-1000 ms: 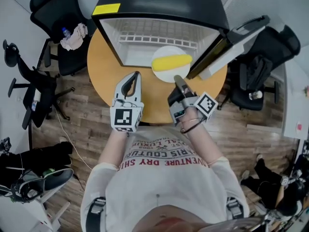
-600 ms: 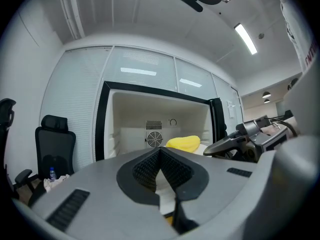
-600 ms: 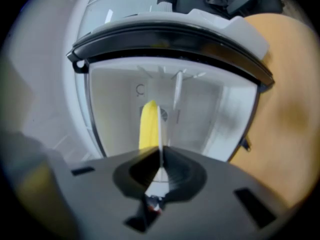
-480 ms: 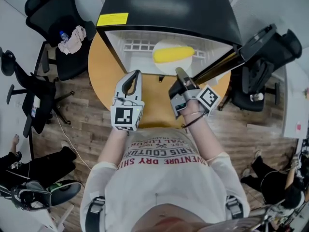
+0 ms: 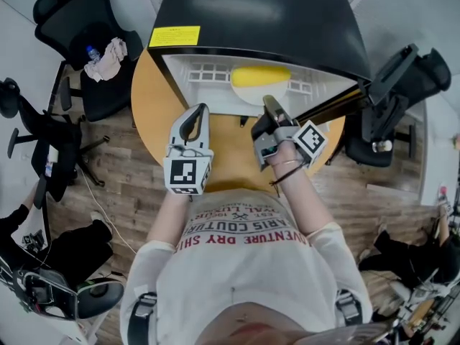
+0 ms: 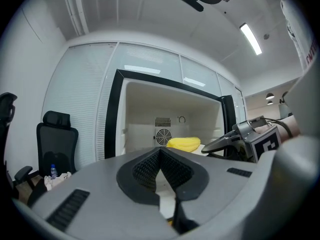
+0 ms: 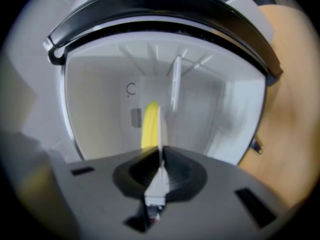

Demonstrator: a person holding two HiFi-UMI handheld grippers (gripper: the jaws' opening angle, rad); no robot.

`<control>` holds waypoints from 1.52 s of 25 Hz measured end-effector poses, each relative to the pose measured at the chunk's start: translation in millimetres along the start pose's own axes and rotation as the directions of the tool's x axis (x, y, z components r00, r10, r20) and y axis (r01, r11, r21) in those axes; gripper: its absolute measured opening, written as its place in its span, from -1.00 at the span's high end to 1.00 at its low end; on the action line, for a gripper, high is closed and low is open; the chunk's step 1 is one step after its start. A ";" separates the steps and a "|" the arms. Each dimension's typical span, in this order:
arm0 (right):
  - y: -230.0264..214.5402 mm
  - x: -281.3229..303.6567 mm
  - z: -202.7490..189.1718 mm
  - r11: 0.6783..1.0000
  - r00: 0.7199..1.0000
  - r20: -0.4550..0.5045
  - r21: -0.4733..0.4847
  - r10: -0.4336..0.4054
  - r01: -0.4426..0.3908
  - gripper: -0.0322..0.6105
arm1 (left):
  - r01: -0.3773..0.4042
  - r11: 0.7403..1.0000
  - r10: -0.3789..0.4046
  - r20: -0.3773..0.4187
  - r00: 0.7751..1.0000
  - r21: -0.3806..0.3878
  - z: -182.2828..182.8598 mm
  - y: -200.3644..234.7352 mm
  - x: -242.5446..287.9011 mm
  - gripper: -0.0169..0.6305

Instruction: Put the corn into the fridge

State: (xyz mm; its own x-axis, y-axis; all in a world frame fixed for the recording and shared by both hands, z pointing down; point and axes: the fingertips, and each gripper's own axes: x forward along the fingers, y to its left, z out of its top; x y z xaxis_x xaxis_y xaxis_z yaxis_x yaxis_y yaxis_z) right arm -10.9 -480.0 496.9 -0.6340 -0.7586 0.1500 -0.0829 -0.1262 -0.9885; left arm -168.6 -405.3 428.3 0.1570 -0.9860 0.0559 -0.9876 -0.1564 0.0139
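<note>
Since a second ago the white plate (image 7: pixel 160 126) has slid from the fridge's mouth well into the cavity, and the head view now shows only a sliver of it under the black top. The right gripper (image 7: pixel 160 156) is clamped on the near rim. In its own view the jaws are pressed together on the thin white edge, seen edge-on. The corn (image 5: pixel 260 76) lies across the plate beyond them, already inside the fridge (image 5: pixel 251 13), near the front of the white interior. I judge the placing nearly done. What remains is to lower the plate, let go and draw the gripper out.

The left gripper (image 6: pixel 160 151) hangs beside it over the table, its jaws closed tip to tip with nothing between them, taking no part in the carry. From its view the corn sits ahead of the fan grille (image 6: pixel 162 135) on the back wall.

The fridge door (image 5: pixel 345 95) stands open to the right, close by the right gripper's wrist, so the withdrawal has to stay clear of it before it can be swung shut. The fridge sits on a round wooden table (image 5: pixel 154 113). An office chair (image 5: pixel 79 20) with a cloth (image 5: pixel 108 57) and a bottle (image 5: pixel 92 51) on its seat stands off to the left. Another chair (image 5: pixel 402 92) stands behind the door, and it may limit how far the door swings.
</note>
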 end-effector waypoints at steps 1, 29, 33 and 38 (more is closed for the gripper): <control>-0.9 3.0 0.2 1.000 1.000 0.002 0.004 -0.003 0.003 0.76 | -0.001 1.000 0.001 -0.003 1.000 -0.003 -1.1 2.3 1.4 0.87; -4.2 30.6 0.1 0.998 0.998 0.061 0.053 -0.031 0.027 0.76 | 0.020 1.000 -0.021 -0.052 0.998 -0.018 -19.4 9.2 6.2 0.87; -4.2 31.3 -0.1 0.998 0.997 0.072 0.052 -0.024 0.020 0.75 | 0.025 1.000 -0.026 -0.046 0.999 -0.018 -17.1 8.6 9.5 0.87; -2.9 30.4 0.6 0.999 0.996 0.091 0.035 -0.004 0.001 0.75 | 0.033 0.999 -0.033 -0.039 0.999 -0.012 -14.3 6.9 10.2 0.87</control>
State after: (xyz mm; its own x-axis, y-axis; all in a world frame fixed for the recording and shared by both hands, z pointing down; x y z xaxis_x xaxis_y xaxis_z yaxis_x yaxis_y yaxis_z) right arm -29.4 -503.1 504.3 -0.5612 -0.8131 0.1548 -0.0566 -0.1488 -0.9872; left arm -173.8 -415.6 443.3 0.1895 -0.9774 0.0940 -0.9818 -0.1877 0.0274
